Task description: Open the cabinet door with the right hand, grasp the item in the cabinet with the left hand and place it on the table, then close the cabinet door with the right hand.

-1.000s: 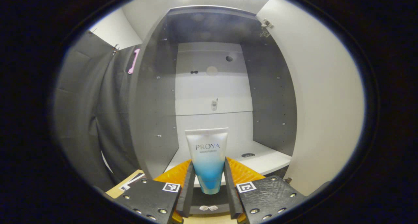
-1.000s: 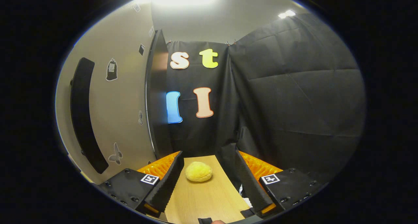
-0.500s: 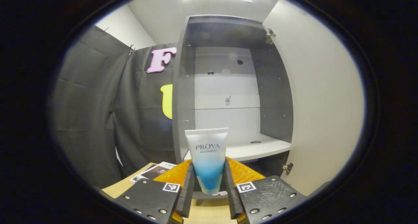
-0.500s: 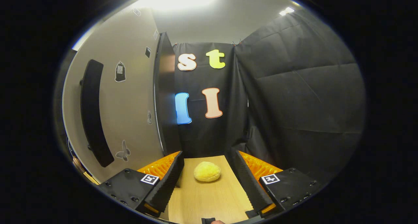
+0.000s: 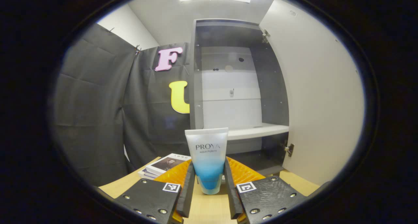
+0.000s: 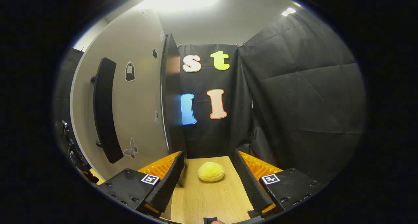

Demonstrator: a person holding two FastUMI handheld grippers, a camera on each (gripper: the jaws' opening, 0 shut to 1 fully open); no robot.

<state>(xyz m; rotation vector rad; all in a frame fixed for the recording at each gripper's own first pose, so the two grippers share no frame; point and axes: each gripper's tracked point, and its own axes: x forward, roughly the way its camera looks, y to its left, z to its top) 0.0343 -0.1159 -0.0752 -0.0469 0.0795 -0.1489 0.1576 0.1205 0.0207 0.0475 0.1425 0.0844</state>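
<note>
Tube: white-to-blue cosmetic tube (image 5: 207, 162), clamped between both fingers of the left gripper (image 5: 208, 193), held up above the table (image 5: 209, 212) out in front of the cabinet.
Tube direction: long axis is straight up-and-down in the left gripper view, wide flat crimped end on top, narrow blue end pointing down. Can't really see the cap end, it's tucked low between the fingers.
Left claw: narrow, squeezing the lower blue part of the tube from both sides.
Right claw: right gripper (image 6: 209, 184) is spread wide with nothing in it, hovering over the tabletop (image 6: 209, 201).
Table stuff: a yellow puffy sponge-looking thing (image 6: 211, 171) sits on the wood just past the right fingers; a small stack of books (image 5: 163, 165) lies left of the tube, near the black cloth.
Cabinet: dark-walled cabinet (image 5: 274, 96) is behind the tube, with a white shelf (image 5: 258, 131) that looks bare.
Door: cabinet door (image 5: 320, 96) is swung wide open on the right of the left gripper view; its outer face with a long black handle (image 6: 106, 109) and little stickers shows in the right gripper view.
</note>
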